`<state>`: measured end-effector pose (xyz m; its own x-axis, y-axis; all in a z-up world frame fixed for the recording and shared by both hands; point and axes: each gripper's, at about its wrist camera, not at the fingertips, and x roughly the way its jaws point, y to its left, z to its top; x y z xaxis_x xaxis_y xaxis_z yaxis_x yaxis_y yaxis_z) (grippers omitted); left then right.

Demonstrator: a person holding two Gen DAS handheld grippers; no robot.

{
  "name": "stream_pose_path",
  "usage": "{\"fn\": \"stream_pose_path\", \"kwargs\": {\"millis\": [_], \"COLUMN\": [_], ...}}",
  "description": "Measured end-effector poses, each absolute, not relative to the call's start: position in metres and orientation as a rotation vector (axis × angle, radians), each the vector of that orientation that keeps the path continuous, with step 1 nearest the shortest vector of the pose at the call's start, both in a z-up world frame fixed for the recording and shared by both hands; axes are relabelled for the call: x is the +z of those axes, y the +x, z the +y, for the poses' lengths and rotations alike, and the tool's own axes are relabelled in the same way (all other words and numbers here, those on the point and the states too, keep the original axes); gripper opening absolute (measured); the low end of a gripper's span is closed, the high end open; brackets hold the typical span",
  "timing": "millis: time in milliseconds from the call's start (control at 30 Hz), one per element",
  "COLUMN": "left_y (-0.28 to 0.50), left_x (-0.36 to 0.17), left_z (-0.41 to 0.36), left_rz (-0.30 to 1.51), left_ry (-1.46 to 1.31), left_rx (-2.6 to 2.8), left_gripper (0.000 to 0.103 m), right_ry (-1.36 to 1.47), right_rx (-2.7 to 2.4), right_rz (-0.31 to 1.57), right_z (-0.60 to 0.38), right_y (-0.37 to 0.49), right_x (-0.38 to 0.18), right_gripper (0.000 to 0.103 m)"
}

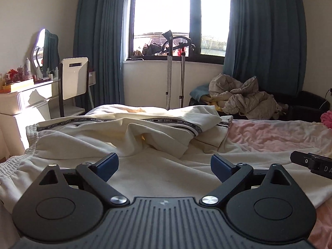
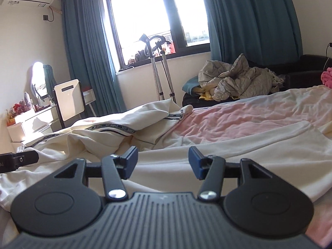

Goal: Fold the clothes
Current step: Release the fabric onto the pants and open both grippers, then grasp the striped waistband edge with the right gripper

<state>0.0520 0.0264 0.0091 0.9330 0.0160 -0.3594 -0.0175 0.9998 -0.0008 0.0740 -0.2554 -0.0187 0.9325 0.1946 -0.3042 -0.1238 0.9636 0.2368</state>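
Observation:
A cream garment (image 1: 157,166) with a black lettered stripe (image 1: 132,120) and an elastic waistband (image 1: 12,164) lies rumpled on the bed. It also shows in the right wrist view (image 2: 207,155). My left gripper (image 1: 164,166) is open and empty, low over the cloth. My right gripper (image 2: 162,159) is open and empty over the same cloth. The right gripper's body shows at the right edge of the left wrist view (image 1: 311,164). The left gripper's body shows at the left edge of the right wrist view (image 2: 18,158).
A pink sheet (image 1: 280,134) covers the bed. A white dresser with bottles (image 1: 25,95) and a chair (image 1: 72,78) stand at the left. A garment steamer stand (image 1: 170,68) is by the window. A crumpled grey quilt (image 1: 242,95) lies on a dark sofa.

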Motion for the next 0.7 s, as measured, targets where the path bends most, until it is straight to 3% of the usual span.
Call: {"fn": "stream_pose_path", "kwargs": {"millis": [433, 700], "left_y": [0.055, 0.060], "left_x": [0.005, -0.004], "left_z": [0.043, 0.052], "left_rz": [0.449, 0.460], "left_ry": [-0.101, -0.186], "left_rx": [0.010, -0.007], "left_gripper": [0.098, 0.099], "right_ry": [0.212, 0.403], "right_rx": [0.201, 0.272], "right_rz": [0.378, 0.509], "right_z": [-0.232, -0.227], "right_y": [0.091, 0.206], "right_x": [-0.036, -0.039], "right_gripper": [0.055, 0.056]}}
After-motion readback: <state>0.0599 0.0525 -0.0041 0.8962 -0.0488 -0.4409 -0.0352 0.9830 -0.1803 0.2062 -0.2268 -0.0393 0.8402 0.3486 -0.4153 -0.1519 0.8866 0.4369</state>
